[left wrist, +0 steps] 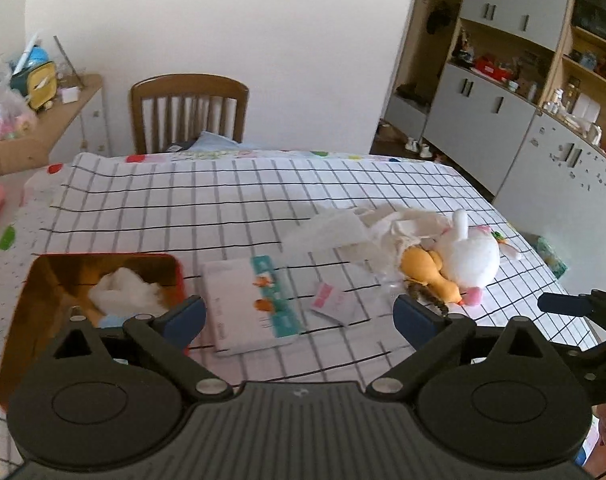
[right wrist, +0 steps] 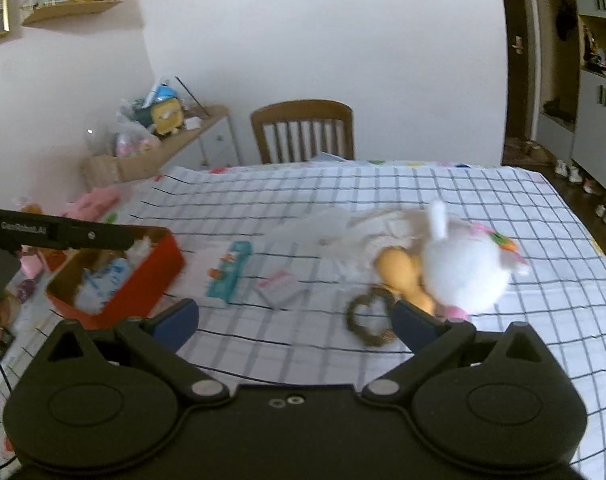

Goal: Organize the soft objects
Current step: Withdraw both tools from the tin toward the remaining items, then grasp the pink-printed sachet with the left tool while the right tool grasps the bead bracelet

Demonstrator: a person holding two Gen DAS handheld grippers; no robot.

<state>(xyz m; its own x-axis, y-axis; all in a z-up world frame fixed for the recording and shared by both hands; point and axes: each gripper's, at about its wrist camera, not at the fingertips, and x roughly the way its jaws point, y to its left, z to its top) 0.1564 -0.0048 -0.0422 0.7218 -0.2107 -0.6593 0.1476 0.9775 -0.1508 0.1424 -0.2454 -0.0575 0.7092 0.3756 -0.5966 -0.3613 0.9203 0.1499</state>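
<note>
My left tongs [left wrist: 299, 316] hang spread wide with nothing in them, above the checked desk [left wrist: 223, 200] beside the red box [left wrist: 175, 276] that holds white stuffing. My right tongs [right wrist: 295, 320] are also released and empty. The white plush toy [right wrist: 463, 272] lies on the desk against an orange toy [right wrist: 399, 272], a brown ring [right wrist: 369, 320] just beside them.

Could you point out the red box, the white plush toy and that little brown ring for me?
red box [right wrist: 143, 284], right wrist view, its red side wall.
white plush toy [right wrist: 463, 276], right wrist view, its round body.
brown ring [right wrist: 357, 310], right wrist view, its left arc.
</note>
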